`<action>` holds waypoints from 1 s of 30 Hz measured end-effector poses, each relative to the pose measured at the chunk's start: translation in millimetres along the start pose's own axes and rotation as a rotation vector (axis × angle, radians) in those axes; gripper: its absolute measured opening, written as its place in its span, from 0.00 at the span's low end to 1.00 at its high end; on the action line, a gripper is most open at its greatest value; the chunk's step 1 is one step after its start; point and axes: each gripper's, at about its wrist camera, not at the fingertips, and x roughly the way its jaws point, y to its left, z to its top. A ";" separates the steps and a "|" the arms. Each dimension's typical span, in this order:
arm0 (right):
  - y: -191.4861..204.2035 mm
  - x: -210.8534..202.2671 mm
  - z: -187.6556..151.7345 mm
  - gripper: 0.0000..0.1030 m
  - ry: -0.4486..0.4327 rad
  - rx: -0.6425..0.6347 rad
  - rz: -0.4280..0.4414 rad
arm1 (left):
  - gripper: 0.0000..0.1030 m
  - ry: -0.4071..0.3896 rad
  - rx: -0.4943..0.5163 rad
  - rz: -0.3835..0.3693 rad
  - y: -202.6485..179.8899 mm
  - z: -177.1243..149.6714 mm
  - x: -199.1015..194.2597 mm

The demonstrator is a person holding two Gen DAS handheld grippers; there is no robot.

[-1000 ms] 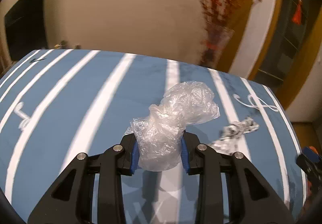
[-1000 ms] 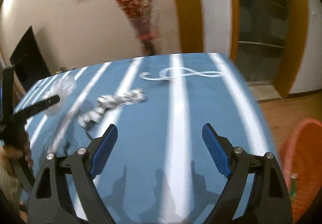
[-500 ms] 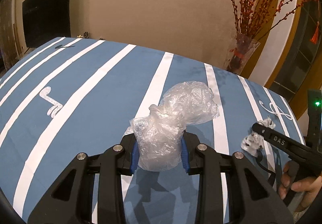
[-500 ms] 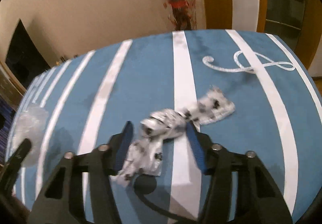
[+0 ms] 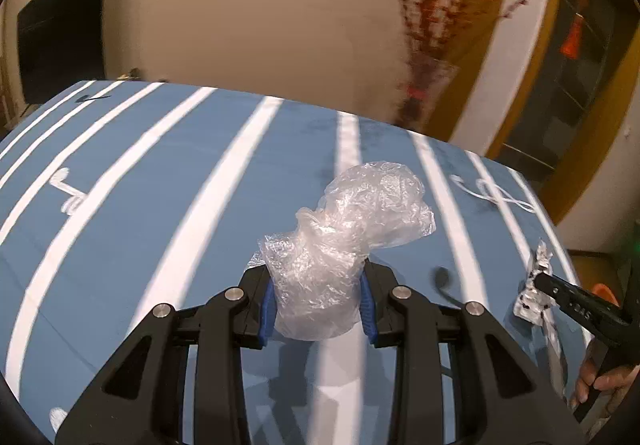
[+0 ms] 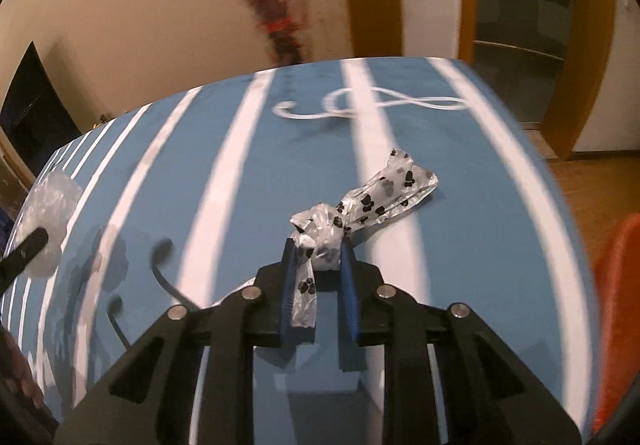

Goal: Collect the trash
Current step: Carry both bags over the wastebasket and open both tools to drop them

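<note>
Since a second ago, the right gripper point(image 6: 318, 245) has come down over the spotted bag and its jaws have just been closing on it. Back then they stood wide open above the bare desk. Now the blue pads pinch the knotted middle of the paw-print bag point(image 6: 360, 205). One end of the bag hangs down between the pads, and the other end sticks out to the far right above the blue desk point(image 6: 240, 173) with white stripes. I cannot tell if that far end touches the desk.

On the other side, the left gripper point(image 5: 318, 305) holds the crumpled clear plastic bag point(image 5: 348, 225) just as it did before. Its jaws are narrow and its blue pads squeeze the bottom part of the bag. The puffy top of the bag stands up past the pads.

From the left camera, the right gripper with the spotted bag shows at the right edge, with a hand point(image 5: 600, 385) on its handle. An orange bin point(image 6: 618, 305) stands on the floor to the right of the desk. A vase of red branches point(image 5: 424, 81) stands past the far edge, blurred.
</note>
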 end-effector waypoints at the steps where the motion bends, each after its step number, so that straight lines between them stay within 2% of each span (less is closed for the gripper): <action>1: -8.5 -8.5 -3.8 0.21 -0.006 0.003 -0.007 | 0.32 0.001 0.007 -0.010 -6.6 -2.0 -2.2; 10: -91.9 -103.8 -44.9 0.21 -0.114 0.070 -0.059 | 0.32 0.025 0.088 -0.137 -94.1 -23.4 -26.5; 17: -144.0 -158.7 -72.8 0.21 -0.211 0.105 -0.133 | 0.32 0.048 0.147 -0.250 -160.6 -39.3 -41.9; 25: -201.2 -191.3 -90.5 0.22 -0.258 0.187 -0.200 | 0.32 0.075 0.230 -0.387 -244.2 -59.8 -54.6; 30: -232.0 -205.9 -101.1 0.22 -0.280 0.224 -0.249 | 0.32 0.104 0.282 -0.437 -285.1 -71.1 -49.7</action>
